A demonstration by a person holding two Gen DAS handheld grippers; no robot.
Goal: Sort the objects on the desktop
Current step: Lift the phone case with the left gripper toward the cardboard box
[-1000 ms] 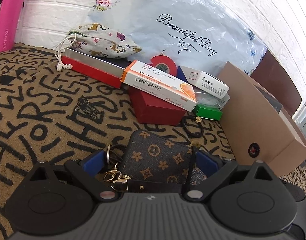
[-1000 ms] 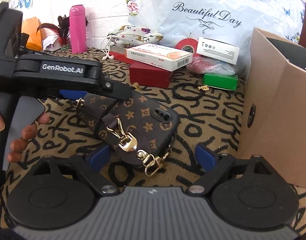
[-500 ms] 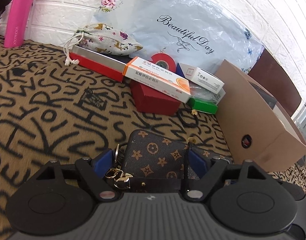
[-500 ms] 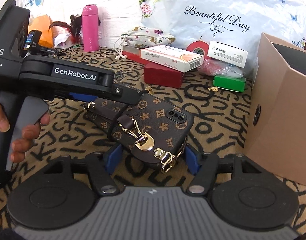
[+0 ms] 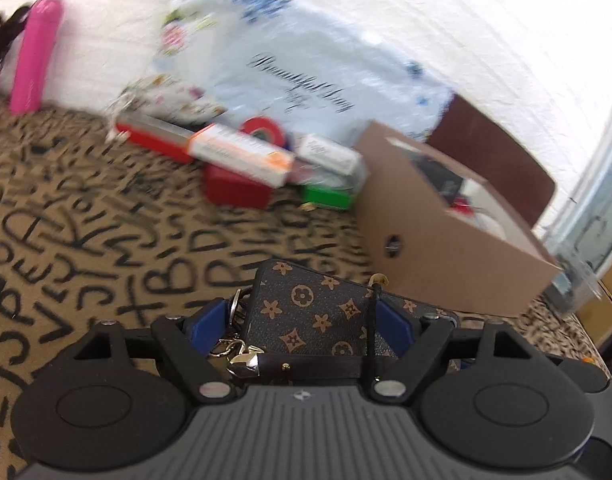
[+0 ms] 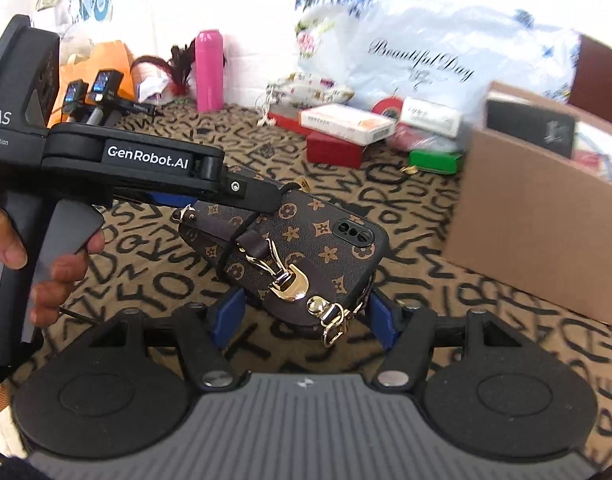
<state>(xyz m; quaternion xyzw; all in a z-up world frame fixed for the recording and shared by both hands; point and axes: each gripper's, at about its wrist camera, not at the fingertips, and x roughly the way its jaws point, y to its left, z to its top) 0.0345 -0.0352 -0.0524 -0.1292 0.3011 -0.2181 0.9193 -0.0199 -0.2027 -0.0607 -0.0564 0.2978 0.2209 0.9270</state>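
Note:
A brown monogram phone case (image 5: pixel 313 312) with gold clasps and a strap is held off the patterned tablecloth. My left gripper (image 5: pixel 306 320) is shut on one end of it. My right gripper (image 6: pixel 302 312) is shut on the other end, near the gold clasp (image 6: pixel 290 280); the case (image 6: pixel 306 236) and the left gripper's body (image 6: pixel 146 168) show in the right wrist view. An open cardboard box (image 5: pixel 445 236) holding several items stands to the right; it also shows in the right wrist view (image 6: pixel 537 220).
At the back lie a red box (image 5: pixel 234 192), a white-orange medicine box (image 5: pixel 242 152), a red tape roll (image 5: pixel 266 128), a green box (image 5: pixel 325 196), a floral pouch (image 5: pixel 166 96), a pink bottle (image 5: pixel 36 56) and a "Beautiful Day" bag (image 5: pixel 298 76). A black hair tie (image 6: pixel 381 176) lies on the cloth.
Both grippers have lifted the phone case off the cloth and carried it toward the cardboard box. The right gripper has closed on the case's near end.

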